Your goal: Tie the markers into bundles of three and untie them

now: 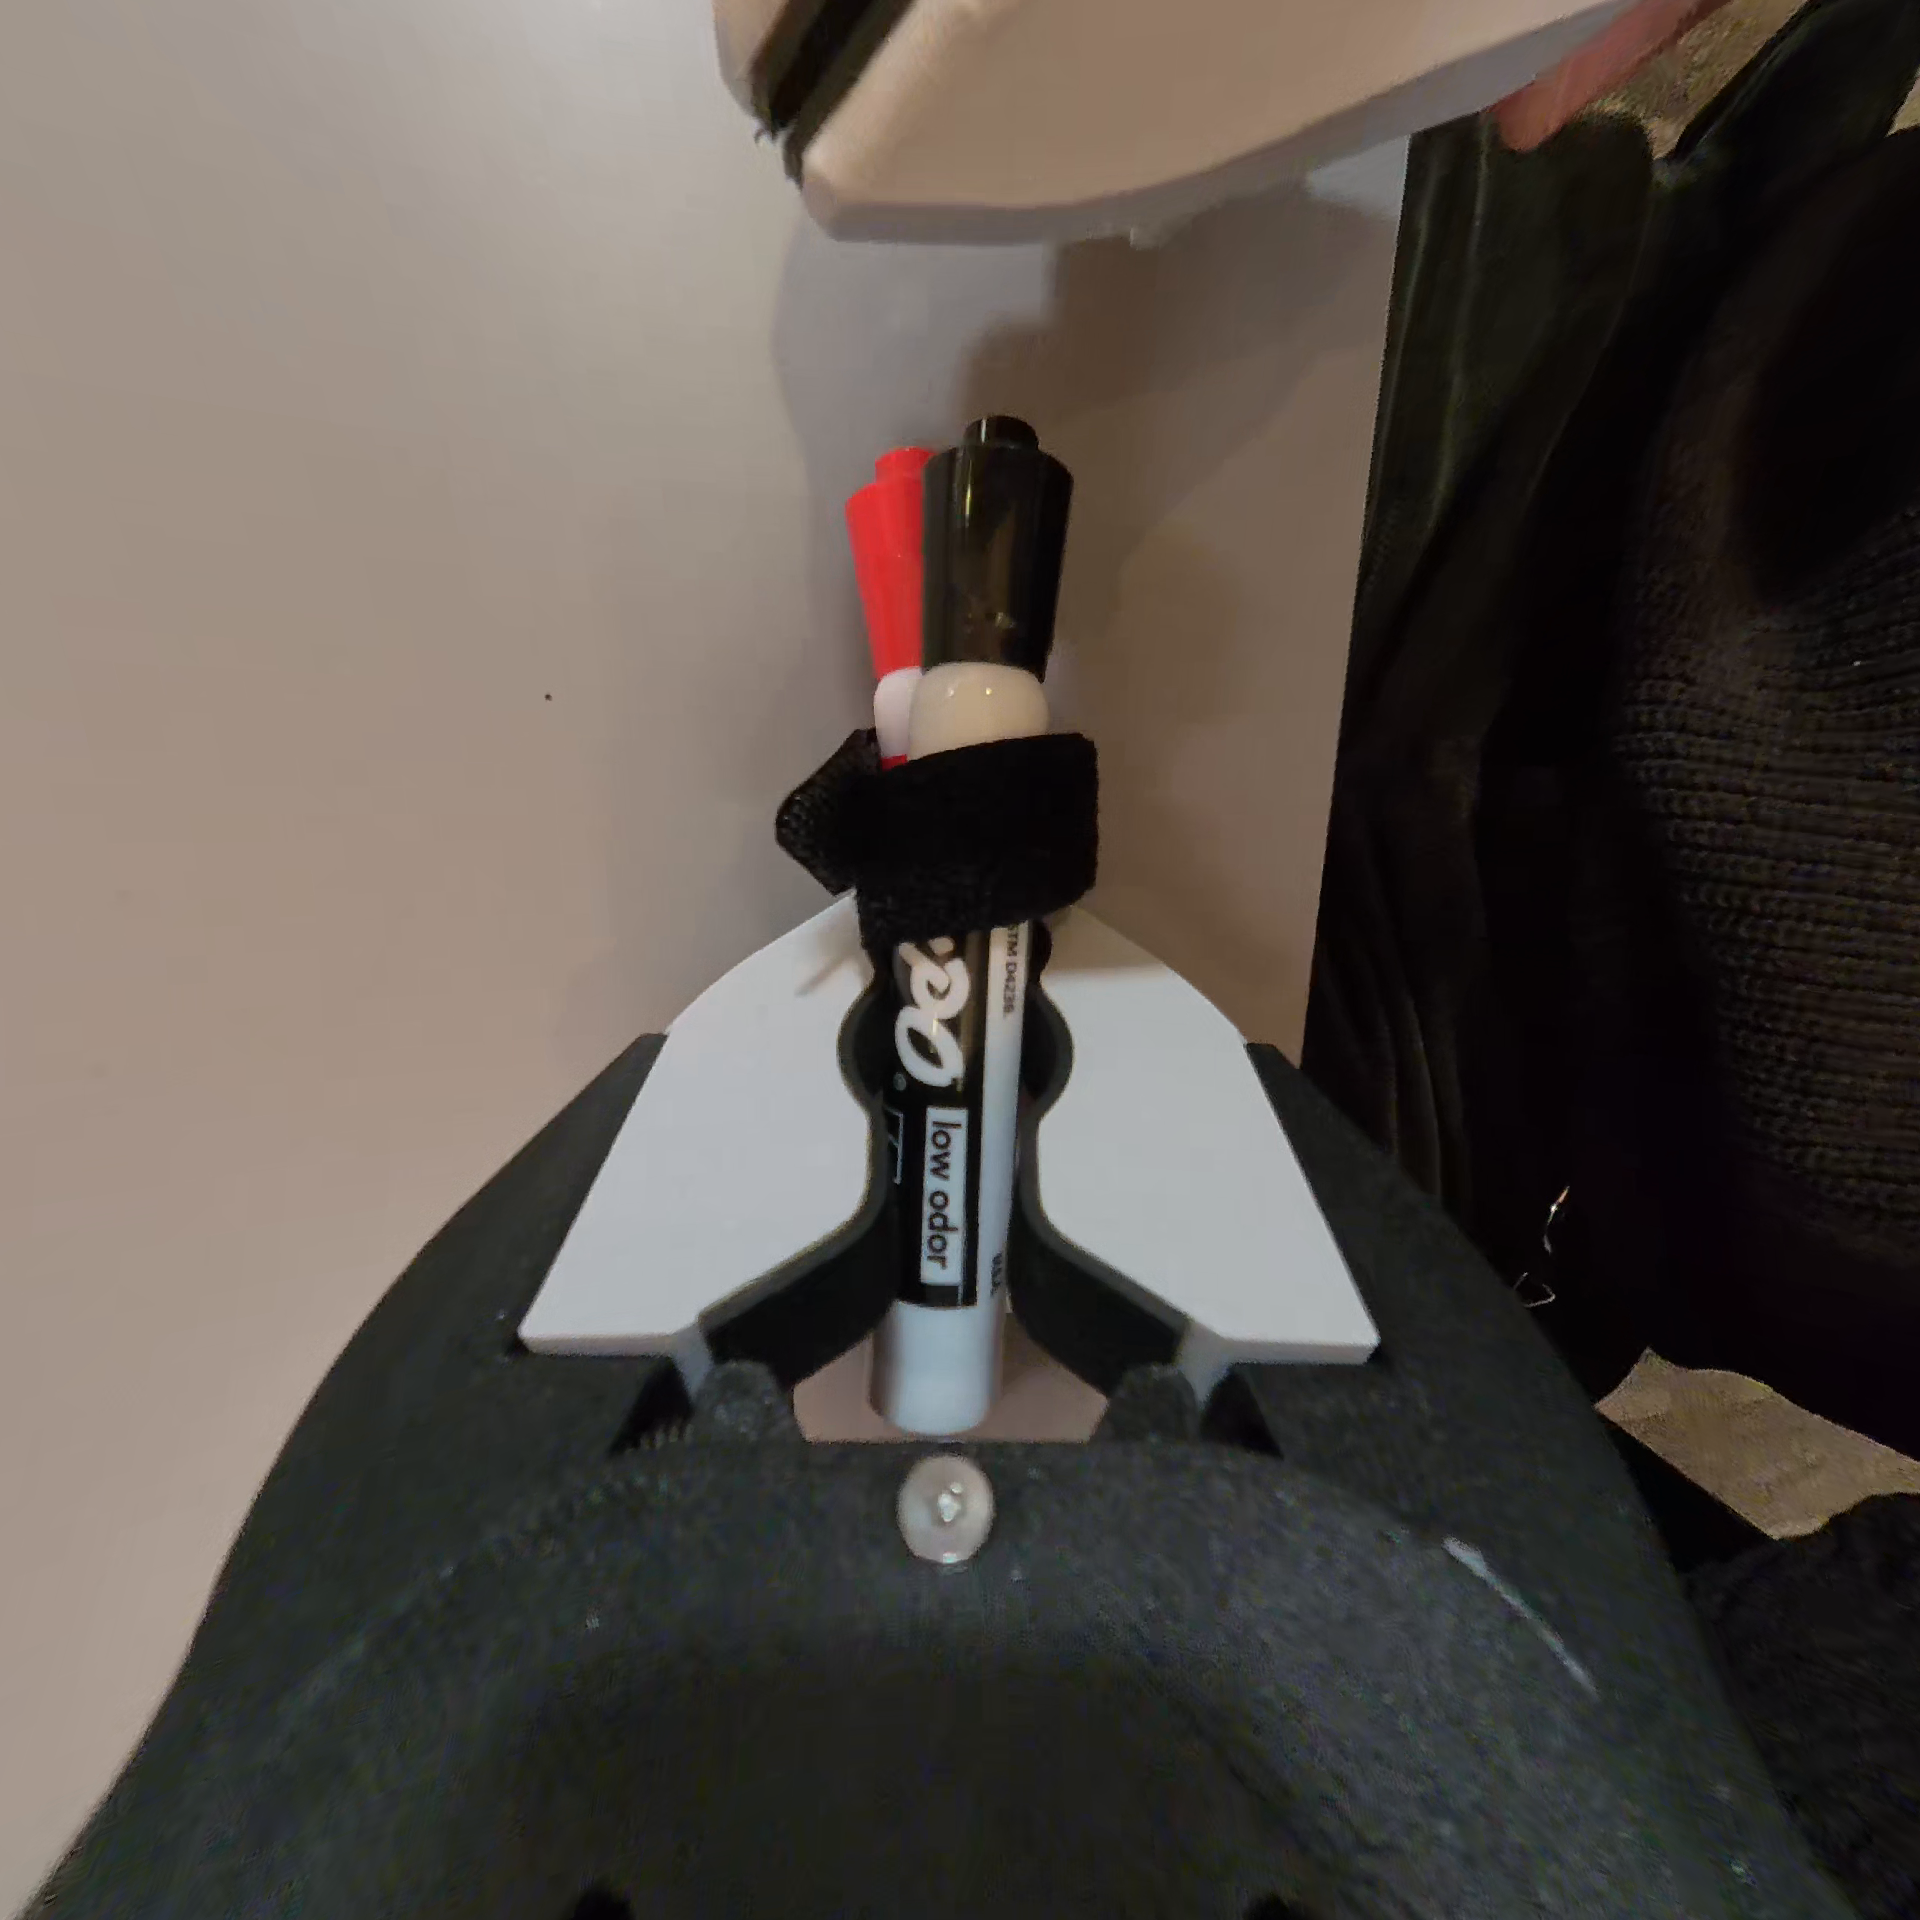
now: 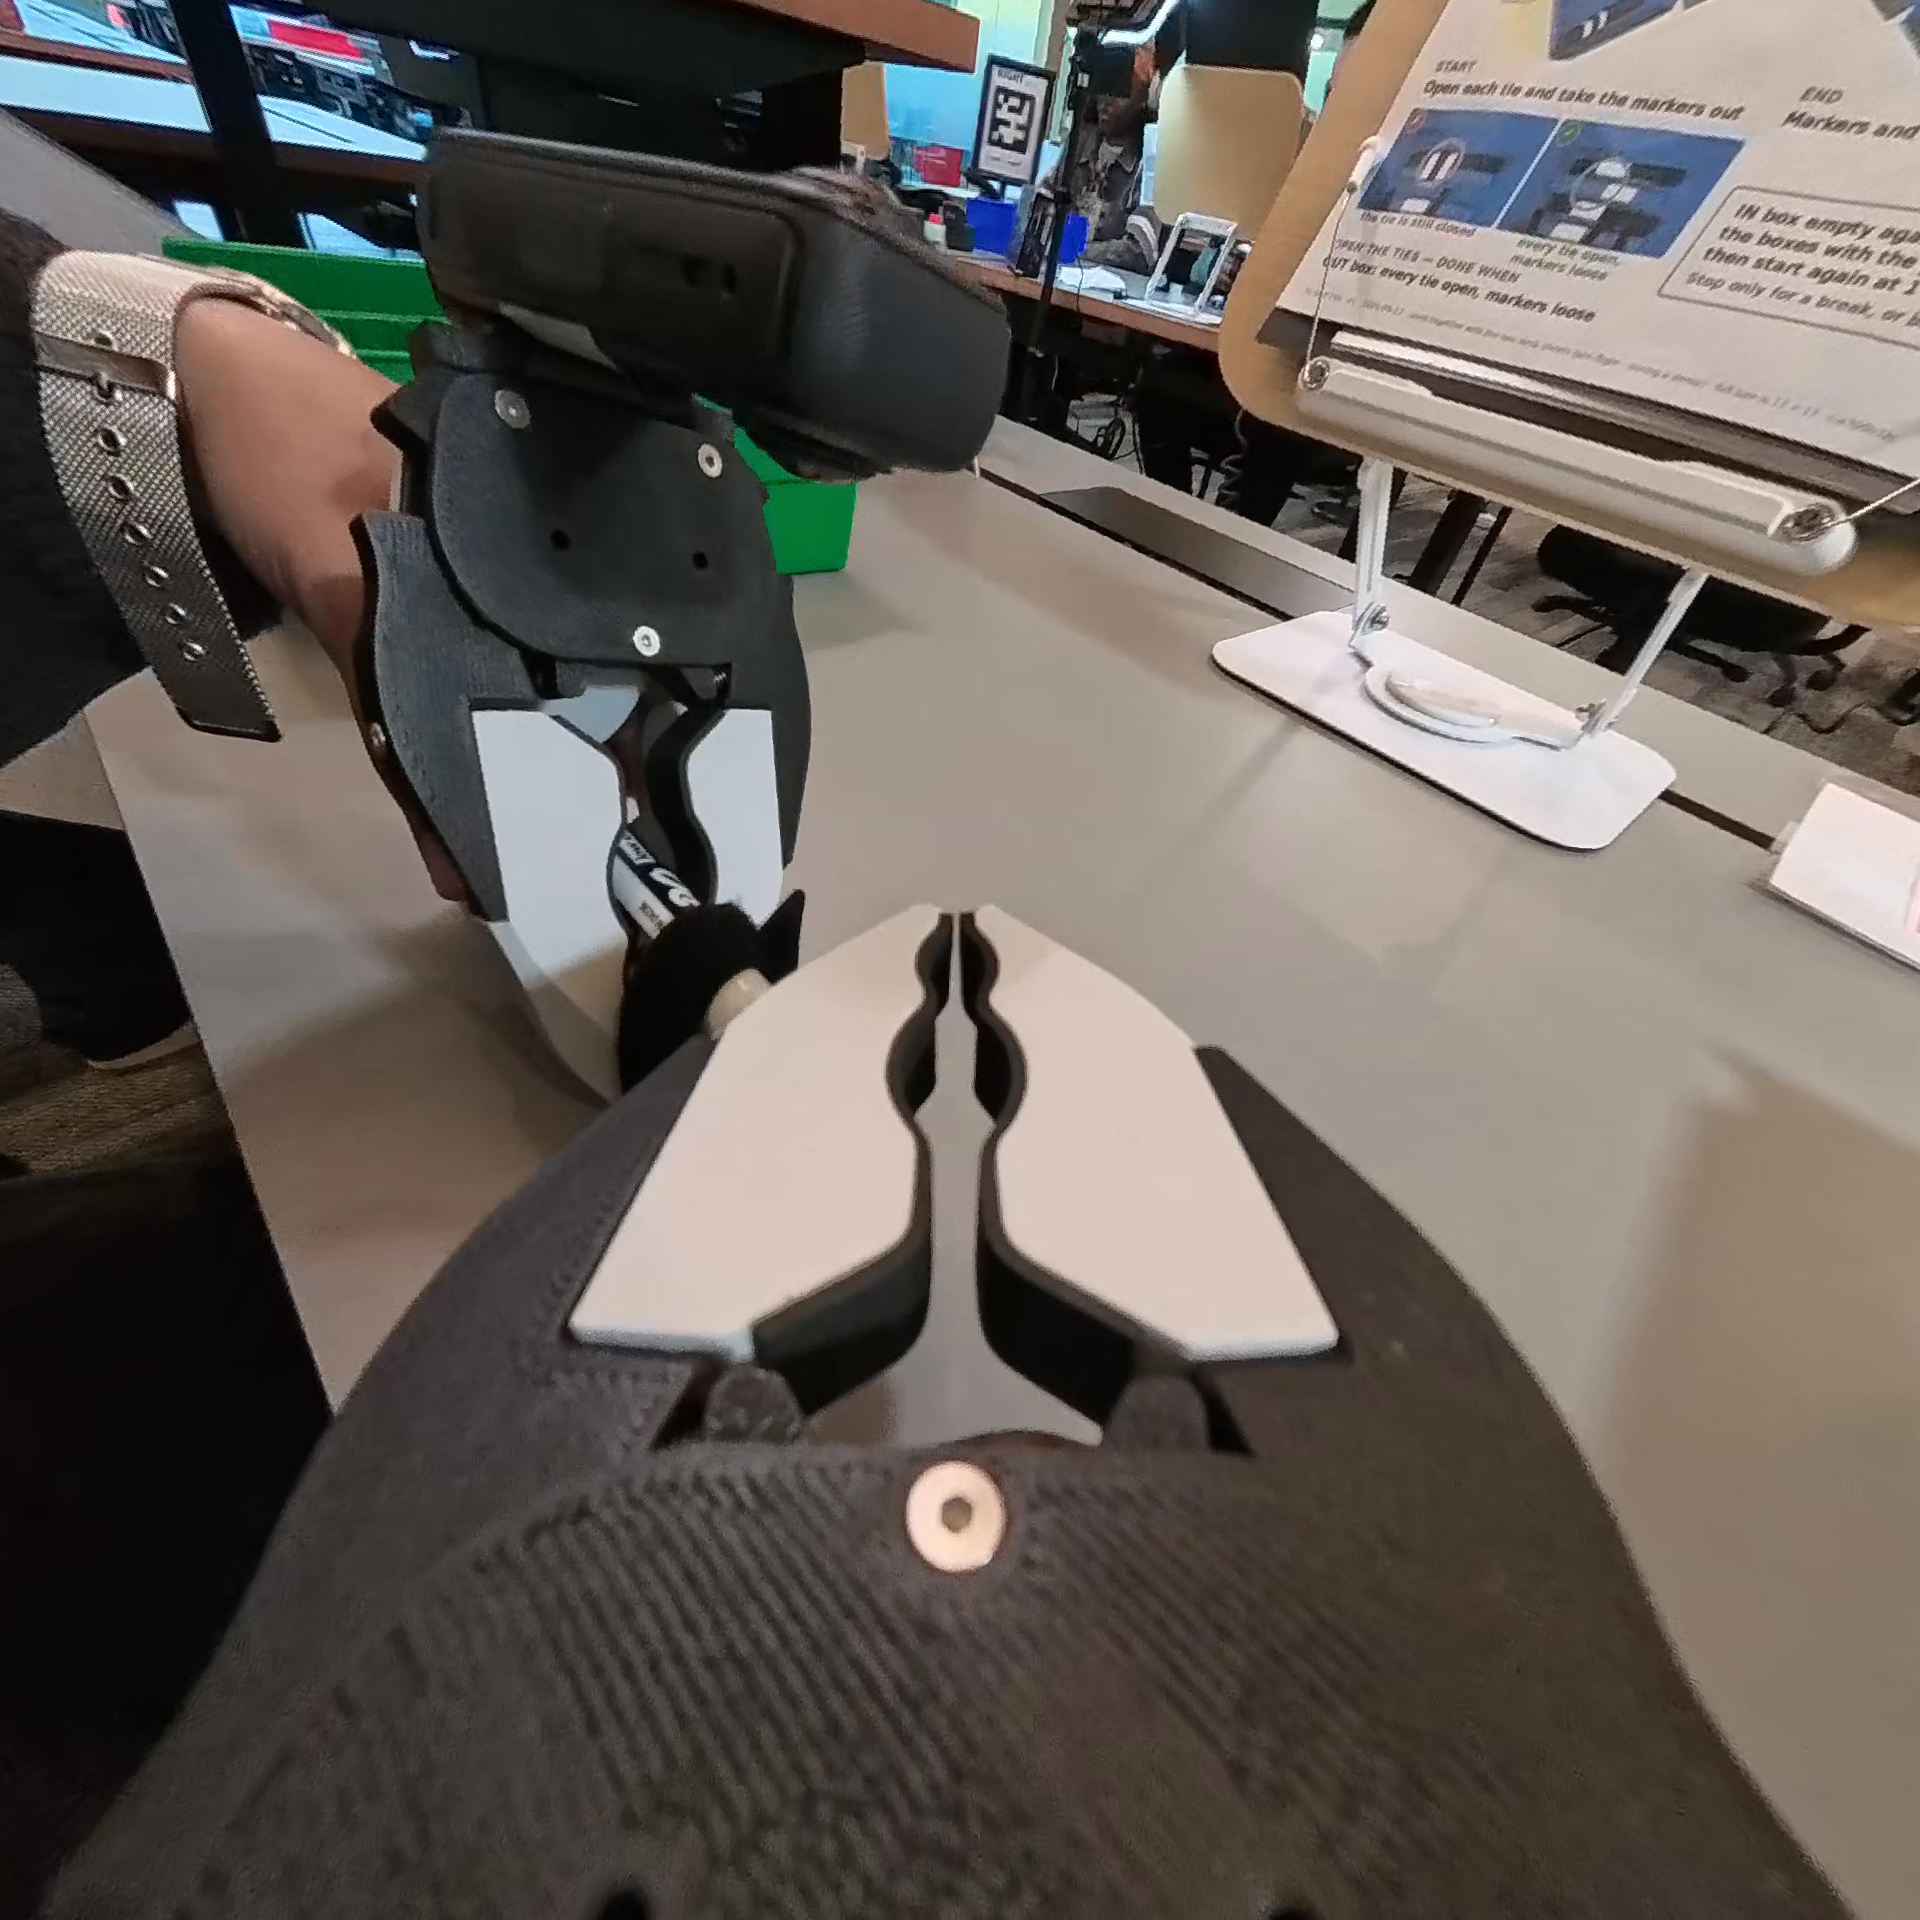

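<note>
In the left wrist view my left gripper point(image 1: 951, 935) is shut on a bundle of markers point(image 1: 961, 1091): a black-capped marker point(image 1: 992, 561) in front and red-capped ones point(image 1: 883, 571) behind. A black strap point(image 1: 966, 831) is wrapped around them just past the fingertips. The bundle points down at the grey table point(image 1: 364, 623). The underside of the right gripper point(image 1: 1091, 114) hangs above it. In the right wrist view my right gripper point(image 2: 954, 920) is shut and empty, just right of the strap point(image 2: 691, 961). The left gripper point(image 2: 665, 904) holds the bundle there.
A green bin point(image 2: 810, 520) stands behind the left gripper. A white stand point(image 2: 1455, 717) holding an instruction sheet point(image 2: 1621, 208) is at the back right. A white card point(image 2: 1860, 883) lies at the right edge. A person's dark clothing point(image 1: 1662, 831) fills the right of the left wrist view. The left gripper's tips are roughly 10 cm from the right gripper's.
</note>
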